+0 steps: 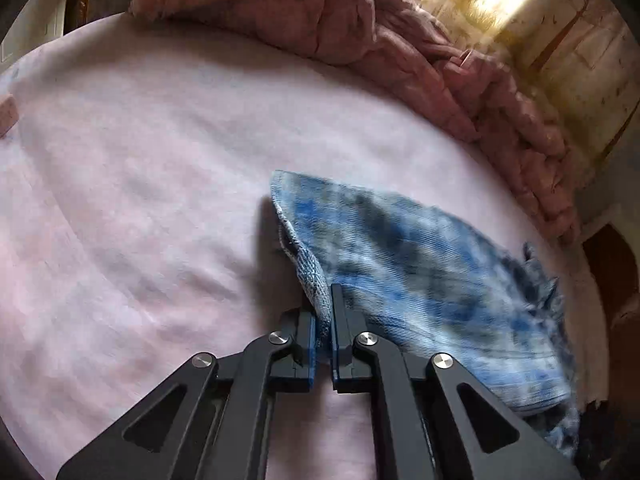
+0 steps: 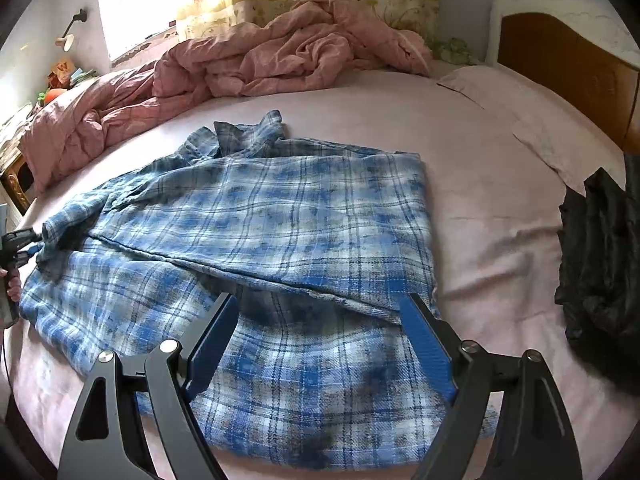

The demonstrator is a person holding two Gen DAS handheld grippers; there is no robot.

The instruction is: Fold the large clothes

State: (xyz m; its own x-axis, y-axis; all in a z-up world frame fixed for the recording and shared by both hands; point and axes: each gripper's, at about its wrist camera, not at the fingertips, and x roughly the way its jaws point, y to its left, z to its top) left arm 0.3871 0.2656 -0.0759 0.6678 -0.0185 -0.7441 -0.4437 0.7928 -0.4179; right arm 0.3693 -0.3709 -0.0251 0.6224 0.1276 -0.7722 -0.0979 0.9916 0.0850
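Viewing the left wrist picture first, we note the left gripper [image 1: 323,320] clenched on a fold of the blue plaid shirt [image 1: 420,280]: the cloth edge runs up between its two fingers [image 1: 344,320], which stand nearly together with only fabric in the gap. The pinched part is lifted a little off the pink bed sheet [image 1: 140,200], and the rest trails away to the right of the picture, somewhat blurred.

From the right wrist view we see the same shirt [image 2: 280,216] spread across the bed sheet [image 2: 500,240], roughly in the middle of the bed. One part is folded over the body of the garment, and the collar lies at the far end, toward the window. At the left edge of this view the left gripper [image 2: 20,240] holds the end of a sleeve, with a hand [image 2: 12,284] on its handle.

The right gripper [image 2: 320,340] hangs over the near part of the shirt with its fingers [image 2: 428,344] wide apart and released; whether their tips touch the cloth we cannot tell.

A crumpled pink quilt [image 2: 260,64] lies along the far side of the bed. A dark garment [image 2: 600,260] sits on the sheet to the right, well apart from the shirt.
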